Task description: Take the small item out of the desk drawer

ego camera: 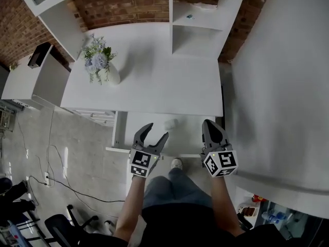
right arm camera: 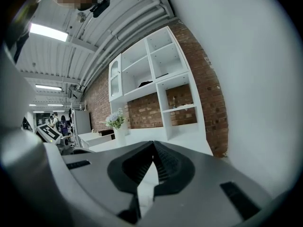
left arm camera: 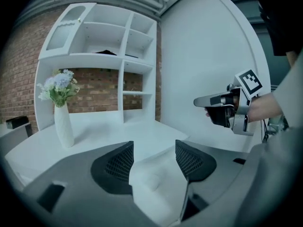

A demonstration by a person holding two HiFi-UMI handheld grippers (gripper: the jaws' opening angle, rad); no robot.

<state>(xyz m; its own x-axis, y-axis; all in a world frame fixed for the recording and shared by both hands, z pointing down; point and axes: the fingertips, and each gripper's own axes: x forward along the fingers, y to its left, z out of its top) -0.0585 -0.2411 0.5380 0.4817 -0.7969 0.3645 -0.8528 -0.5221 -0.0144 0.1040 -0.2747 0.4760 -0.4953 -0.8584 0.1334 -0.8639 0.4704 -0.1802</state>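
The desk drawer [ego camera: 195,138] stands pulled out under the white desk's [ego camera: 154,81] front edge. A small white item [ego camera: 171,123] lies inside it near the back. My left gripper [ego camera: 157,131] hovers open over the drawer's left part, just short of the item and apart from it. In the left gripper view the pale item [left arm camera: 152,181] shows faintly low between the spread jaws of the left gripper [left arm camera: 154,145]. My right gripper [ego camera: 208,123] is shut and empty over the drawer's right end. Its jaws meet in the right gripper view [right arm camera: 154,144].
A white vase of flowers [ego camera: 100,60] stands at the desk's back left, and a white shelf unit [ego camera: 198,19] at the back right. A large white wall panel [ego camera: 277,86] runs close along the right. The person's legs and shoe [ego camera: 176,163] are below the drawer.
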